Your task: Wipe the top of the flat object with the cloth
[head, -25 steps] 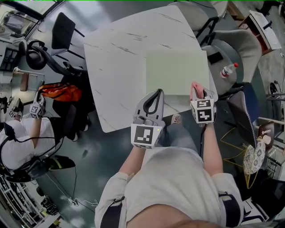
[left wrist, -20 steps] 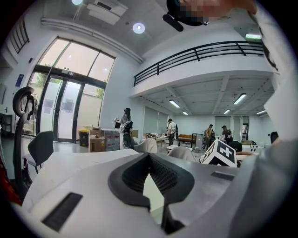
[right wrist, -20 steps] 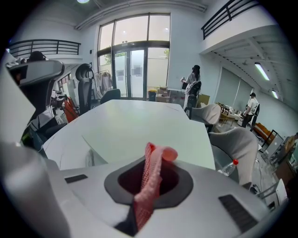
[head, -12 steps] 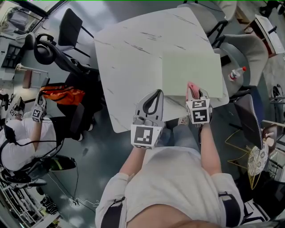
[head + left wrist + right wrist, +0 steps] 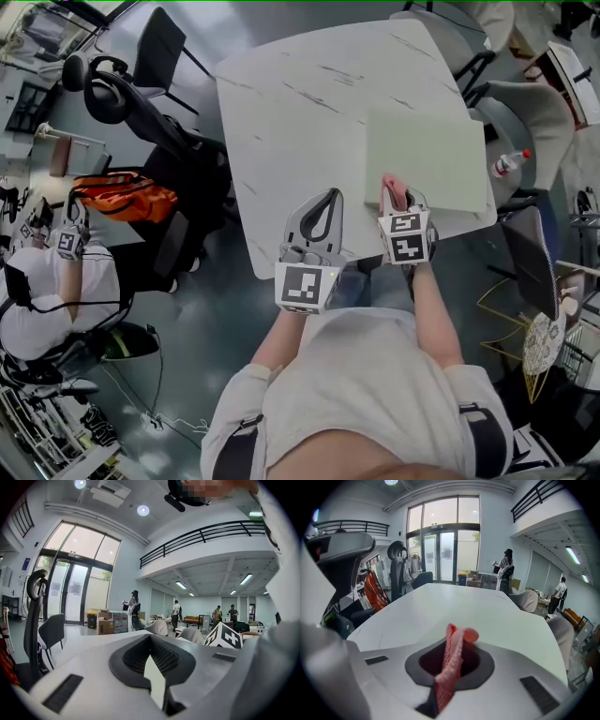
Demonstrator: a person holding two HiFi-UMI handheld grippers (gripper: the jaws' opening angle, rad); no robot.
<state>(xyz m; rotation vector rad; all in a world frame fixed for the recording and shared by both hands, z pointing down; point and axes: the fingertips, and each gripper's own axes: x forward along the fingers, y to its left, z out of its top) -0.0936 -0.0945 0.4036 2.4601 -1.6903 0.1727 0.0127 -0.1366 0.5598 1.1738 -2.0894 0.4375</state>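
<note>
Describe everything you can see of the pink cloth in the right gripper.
The pink, waffle-textured cloth is pinched between the shut jaws of the right gripper, bunched into a narrow upright strip whose top curls over. It looks soft and thin. In the head view it sits at the near edge of the pale green flat sheet; contact cannot be told.

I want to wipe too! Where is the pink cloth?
Head view: the pink cloth is pinched in the right gripper, at the near edge of the pale green flat sheet on the white table.

probably an open office hall: glass doors (image 5: 443,555), mezzanine railing (image 5: 206,530), desk chairs (image 5: 159,47).
</note>
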